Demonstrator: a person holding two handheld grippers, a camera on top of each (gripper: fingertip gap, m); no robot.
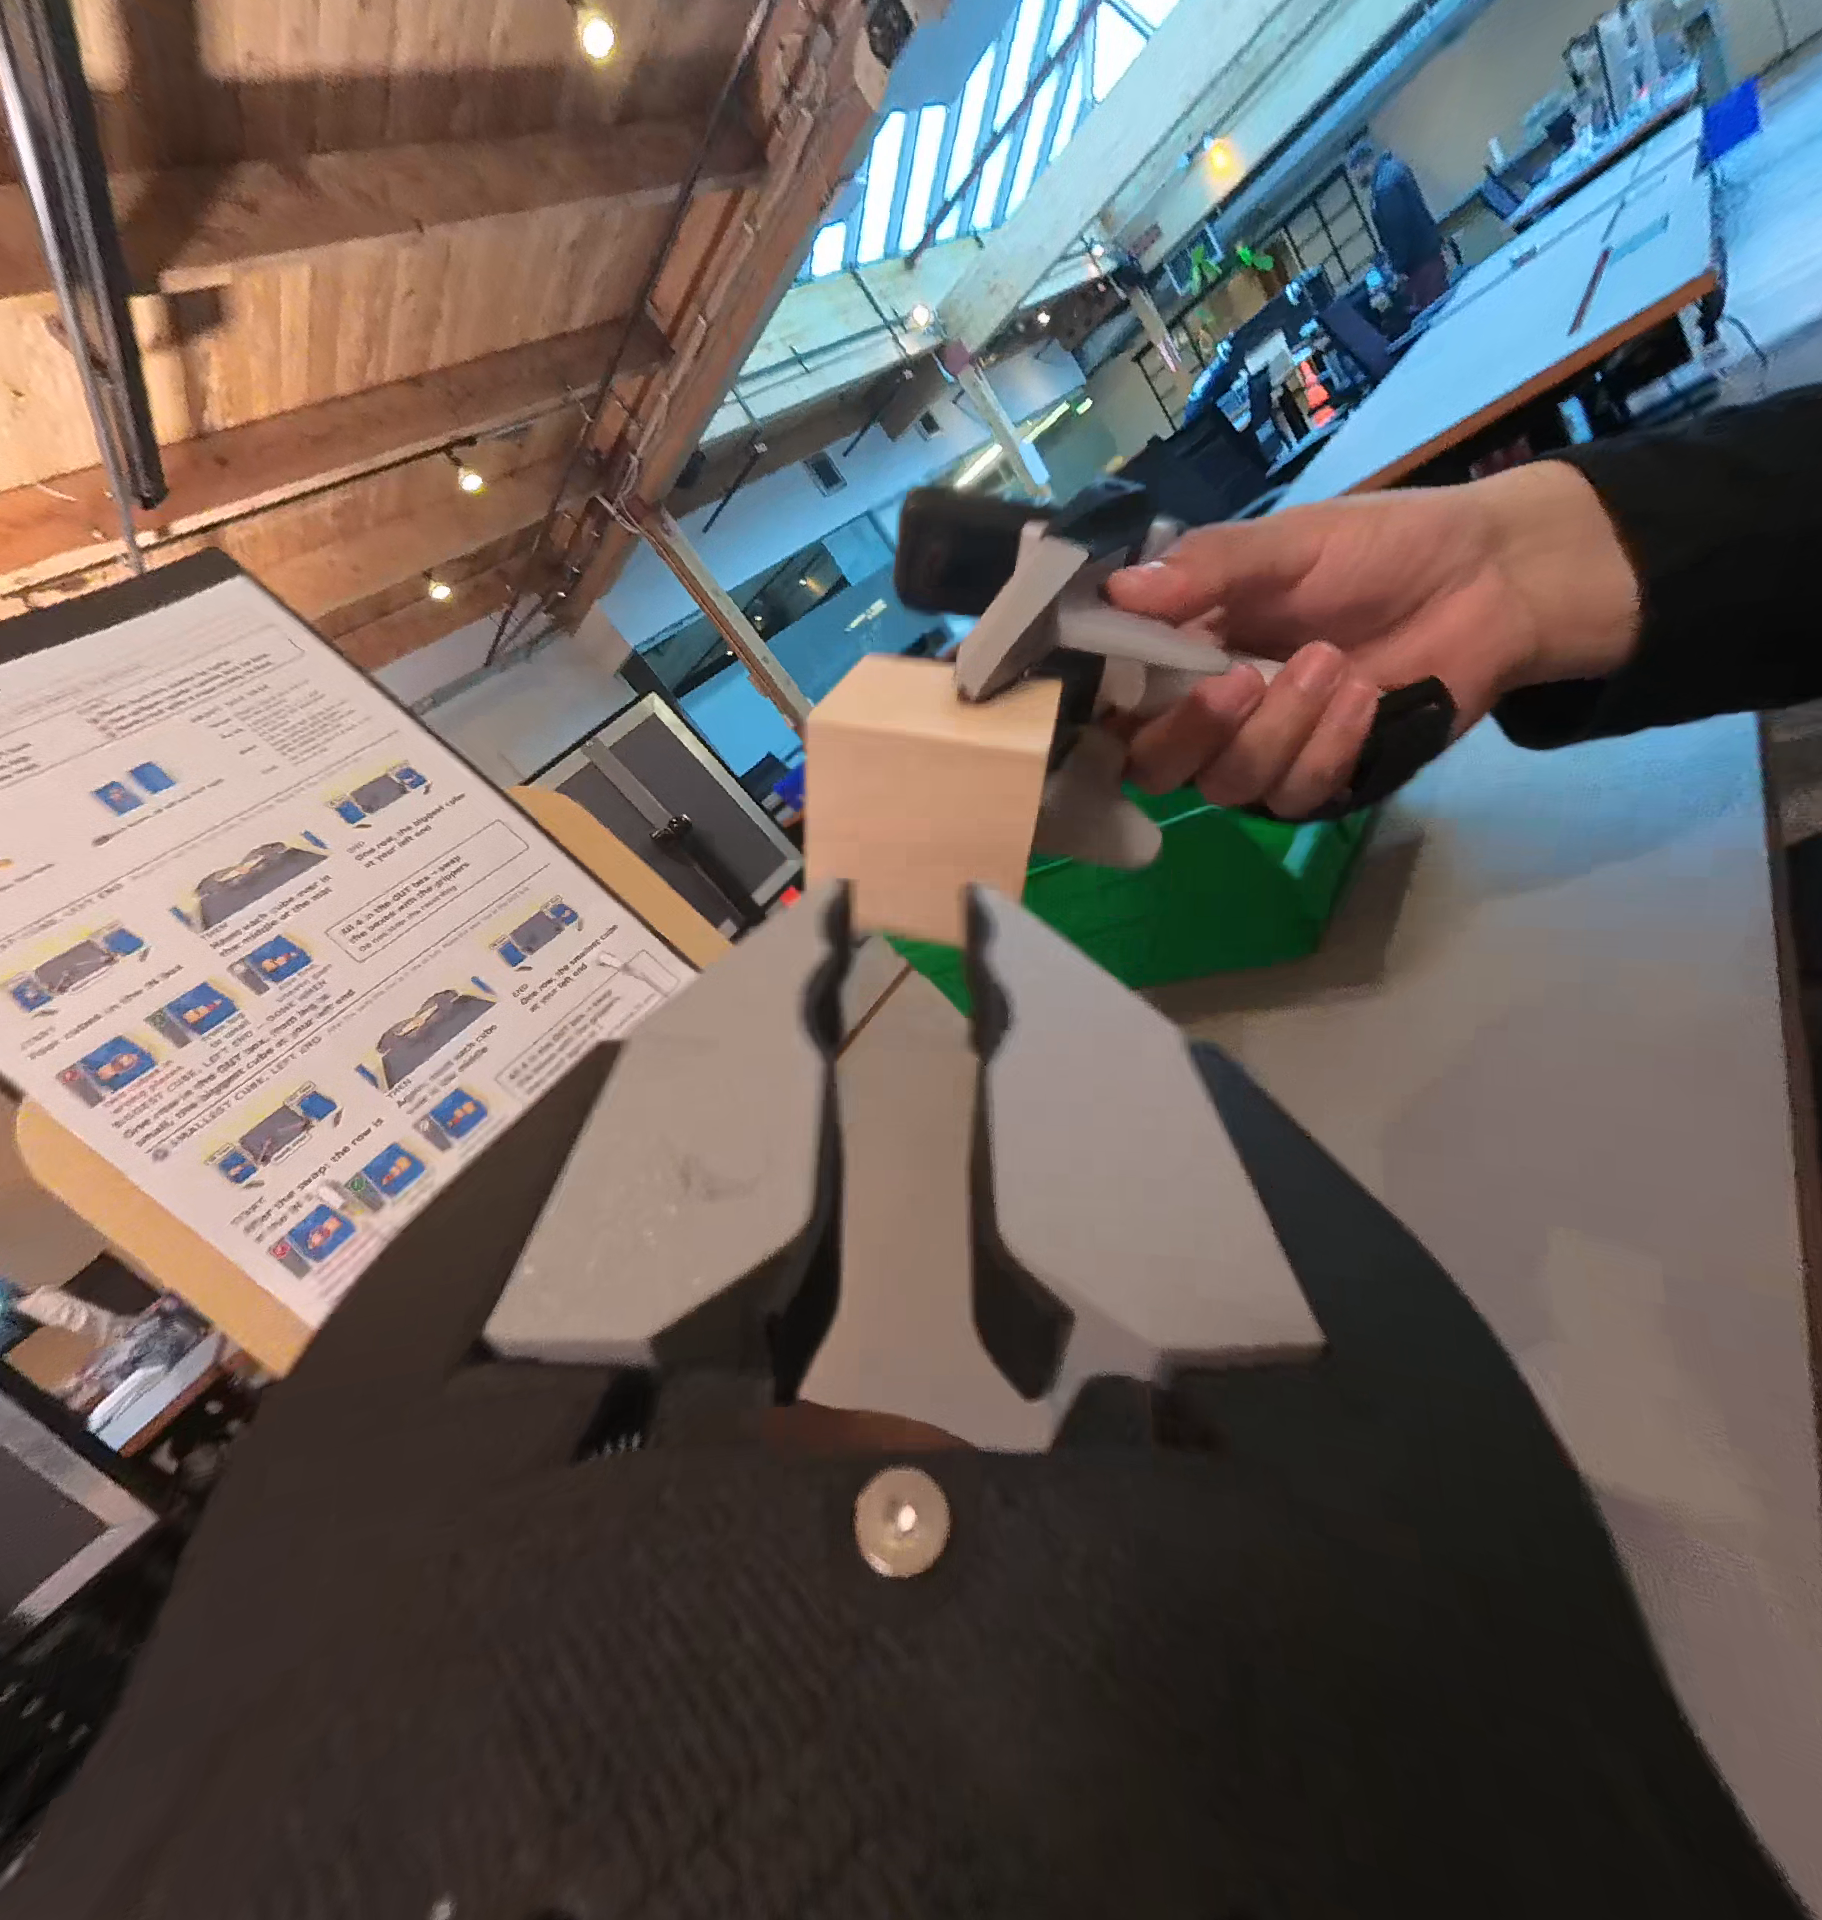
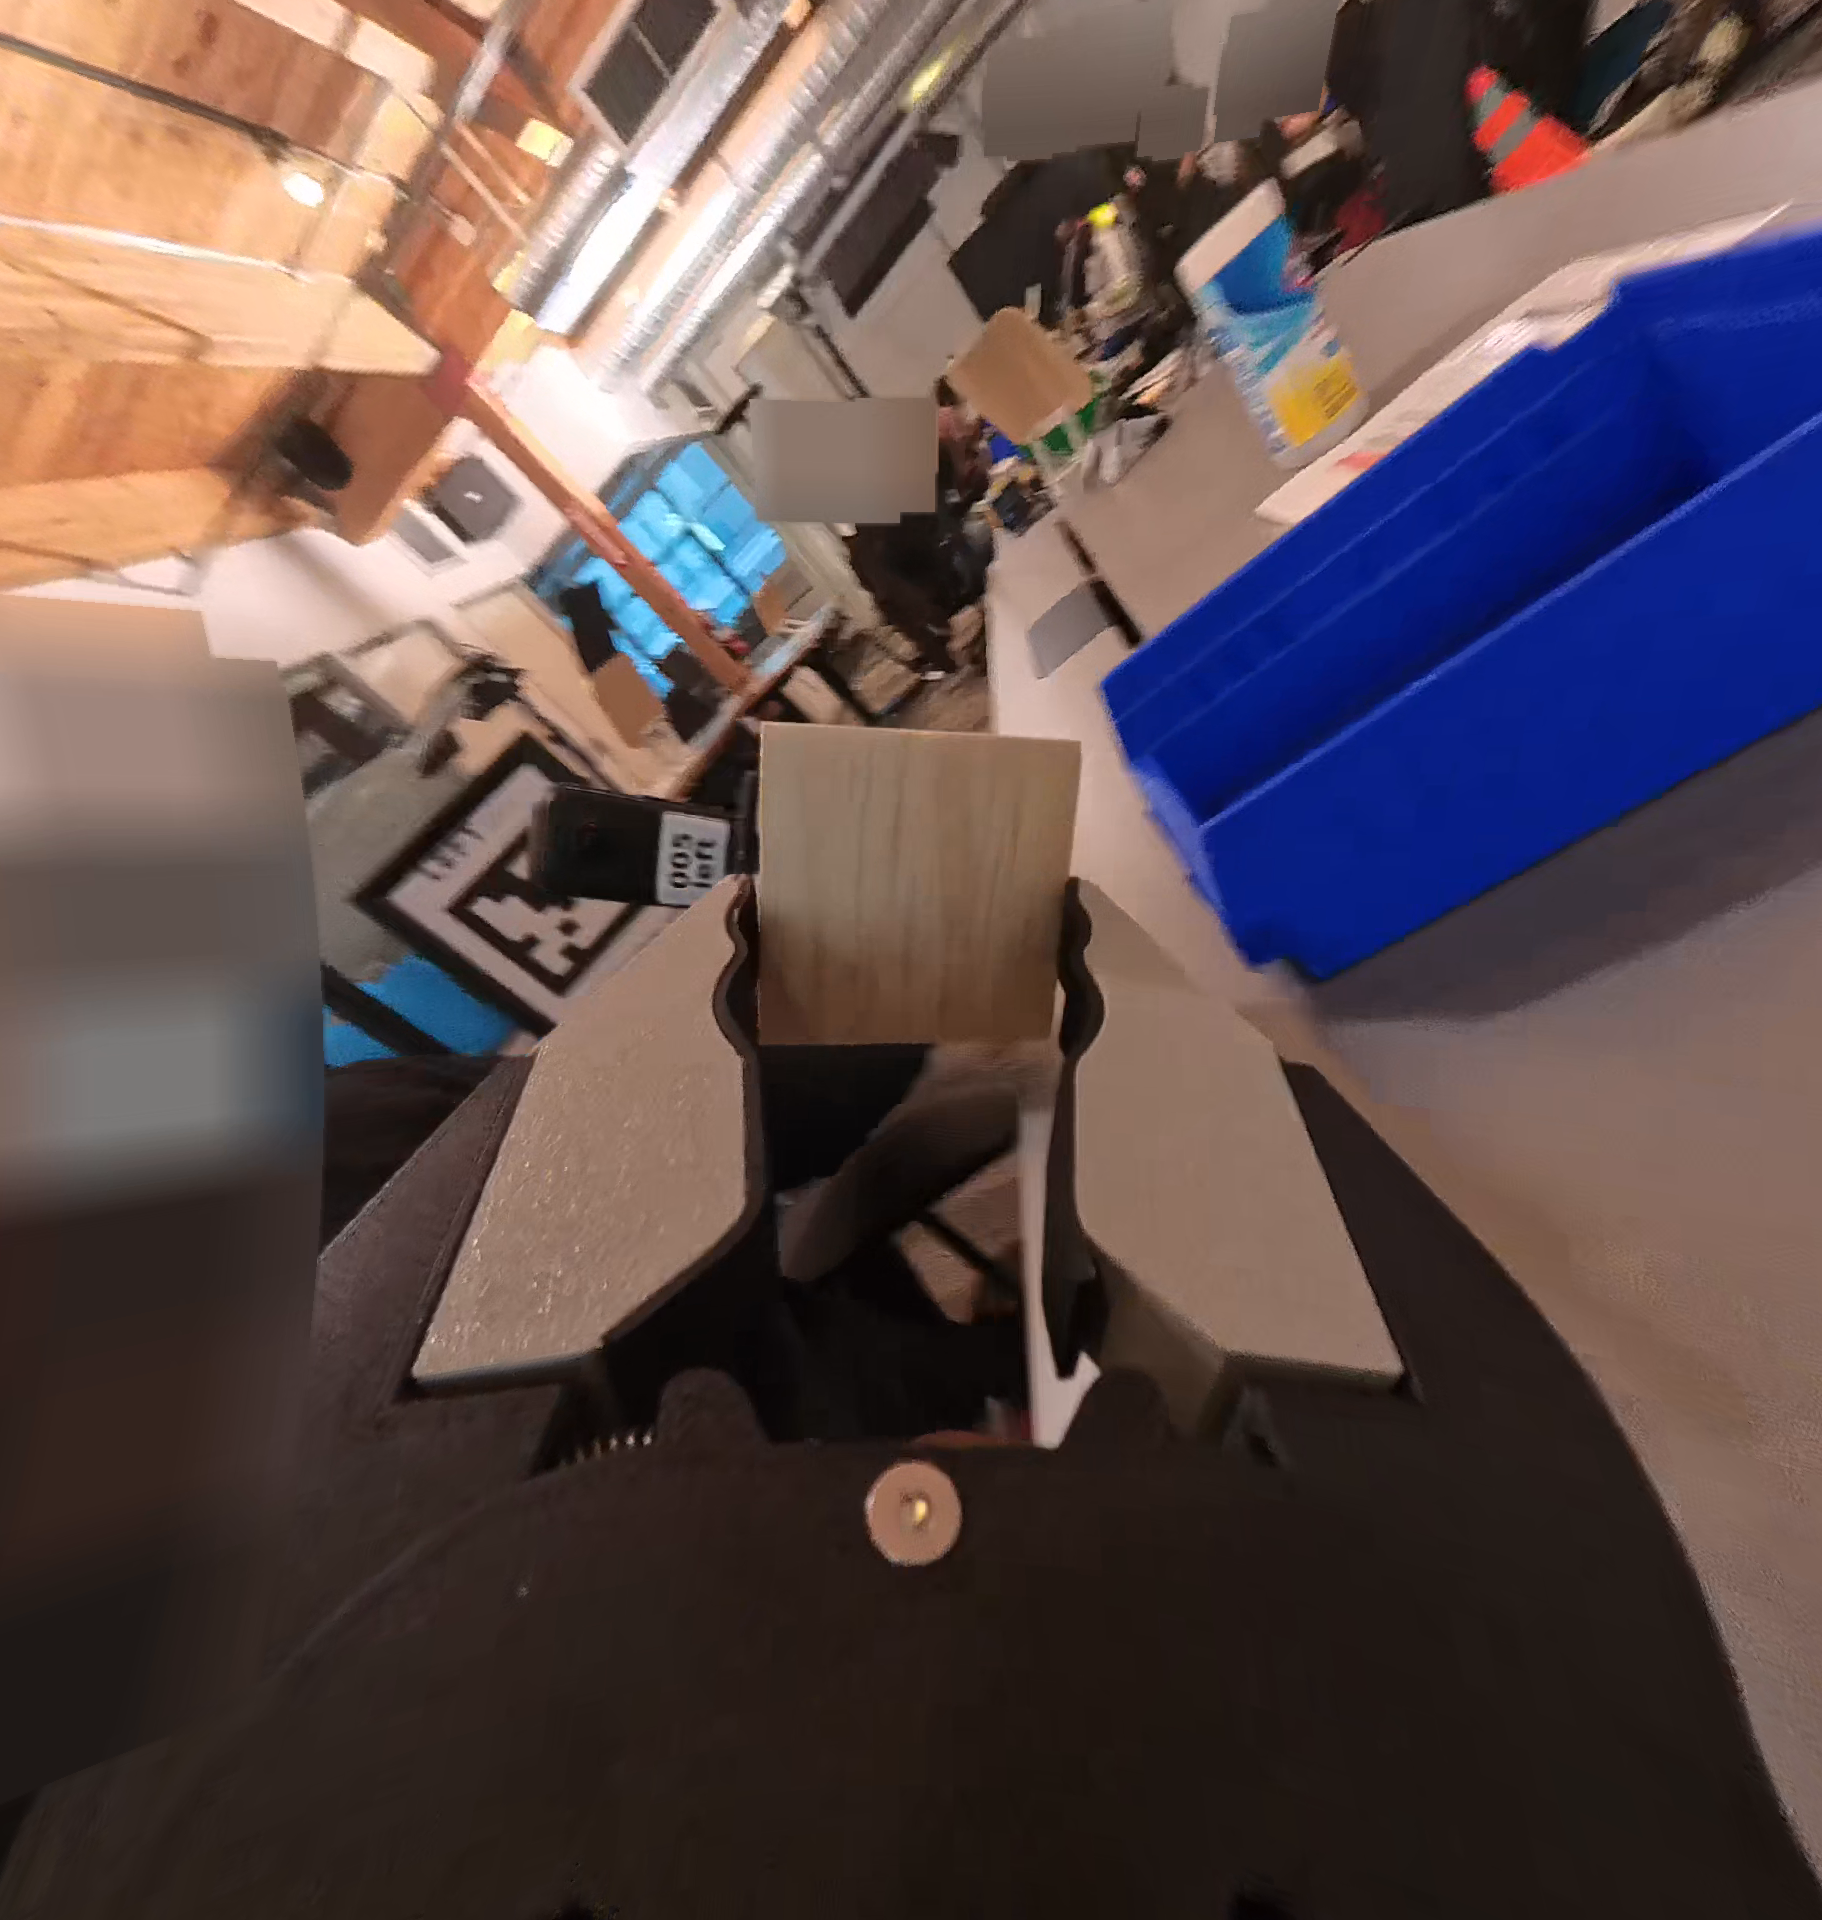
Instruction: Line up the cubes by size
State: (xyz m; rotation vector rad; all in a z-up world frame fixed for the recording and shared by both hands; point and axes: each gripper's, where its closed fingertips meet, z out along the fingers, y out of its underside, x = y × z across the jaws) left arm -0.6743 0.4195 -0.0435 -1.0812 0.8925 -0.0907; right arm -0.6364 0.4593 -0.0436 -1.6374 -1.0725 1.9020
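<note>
A pale wooden cube (image 2: 912, 883) is clamped between the two fingers of my right gripper (image 2: 912, 935) and held in the air above the grey table (image 2: 1509, 1195). In the left wrist view the same cube (image 1: 922, 790) hangs just beyond my left gripper (image 1: 907, 914), with a right-gripper finger (image 1: 1000, 644) pressed on its side and a hand (image 1: 1354, 644) holding that tool. My left gripper's jaws stand a narrow gap apart with nothing between them. No other cubes are in view.
A green bin (image 1: 1198, 914) stands on the table (image 1: 1509, 1195) behind the cube. A blue bin (image 2: 1458, 727) is to the right, with a wipes canister (image 2: 1276, 332) behind it. A propped instruction sheet (image 1: 211, 935) stands at the left.
</note>
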